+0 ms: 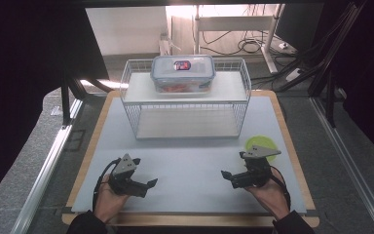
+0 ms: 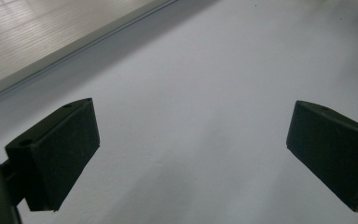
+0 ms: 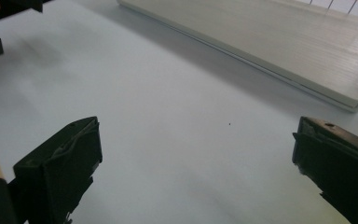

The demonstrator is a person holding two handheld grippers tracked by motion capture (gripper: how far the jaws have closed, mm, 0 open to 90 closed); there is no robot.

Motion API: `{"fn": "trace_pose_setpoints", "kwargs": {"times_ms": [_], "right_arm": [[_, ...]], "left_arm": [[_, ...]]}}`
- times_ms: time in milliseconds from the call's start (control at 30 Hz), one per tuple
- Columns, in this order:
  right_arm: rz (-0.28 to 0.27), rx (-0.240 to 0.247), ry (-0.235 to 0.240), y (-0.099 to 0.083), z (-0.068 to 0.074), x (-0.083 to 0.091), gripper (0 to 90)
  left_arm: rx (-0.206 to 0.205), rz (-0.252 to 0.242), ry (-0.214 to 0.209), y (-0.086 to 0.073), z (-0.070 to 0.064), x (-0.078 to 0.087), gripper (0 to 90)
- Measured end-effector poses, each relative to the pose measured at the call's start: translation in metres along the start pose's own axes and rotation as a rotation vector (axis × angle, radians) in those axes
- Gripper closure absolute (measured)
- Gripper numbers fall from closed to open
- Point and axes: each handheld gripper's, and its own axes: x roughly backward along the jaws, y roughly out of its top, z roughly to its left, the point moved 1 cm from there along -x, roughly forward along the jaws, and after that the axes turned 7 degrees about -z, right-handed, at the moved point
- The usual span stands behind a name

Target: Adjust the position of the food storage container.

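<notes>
Nothing is handled yet: left gripper (image 1: 148, 187) and right gripper (image 1: 228, 176) rest wide apart-jawed and empty on the tabletop (image 1: 190, 161), green lid (image 1: 264, 143) and shelved container (image 1: 182, 73) untouched.

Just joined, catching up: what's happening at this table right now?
A person holds a gripper in each hand low over the near part of the grey table. The left gripper and right gripper are both open, holding nothing, and point toward each other. A lidded clear food box sits on the top shelf of a white wire rack at the far side. A green round thing lies by the right gripper. Nothing is being handled yet.
</notes>
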Motion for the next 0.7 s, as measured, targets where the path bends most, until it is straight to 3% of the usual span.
{"fn": "trace_pose_setpoints", "kwargs": {"times_ms": [133, 200, 367, 600, 700], "right_arm": [[0.022, -0.043, -0.012, 0.001, -0.007, 0.002, 6.5], [0.025, -0.061, -0.023, 0.002, -0.011, 0.005, 15.8], [0.031, -0.035, -0.025, 0.008, -0.019, 0.013, 47.1], [0.019, -0.033, -0.123, 0.018, -0.044, 0.021, 72.7], [0.012, -0.058, -0.165, 0.018, -0.059, 0.024, 84.3]], "left_arm": [[0.011, -0.021, -0.010, -0.001, 0.002, 0.002, 2.8], [0.004, -0.022, -0.008, -0.001, 0.002, 0.001, 3.3], [-0.023, -0.020, -0.004, 0.000, -0.001, 0.000, 4.0], [-0.036, -0.016, -0.003, 0.000, -0.002, 0.000, 4.6], [-0.039, -0.012, -0.003, 0.000, -0.002, -0.001, 4.7]]}}
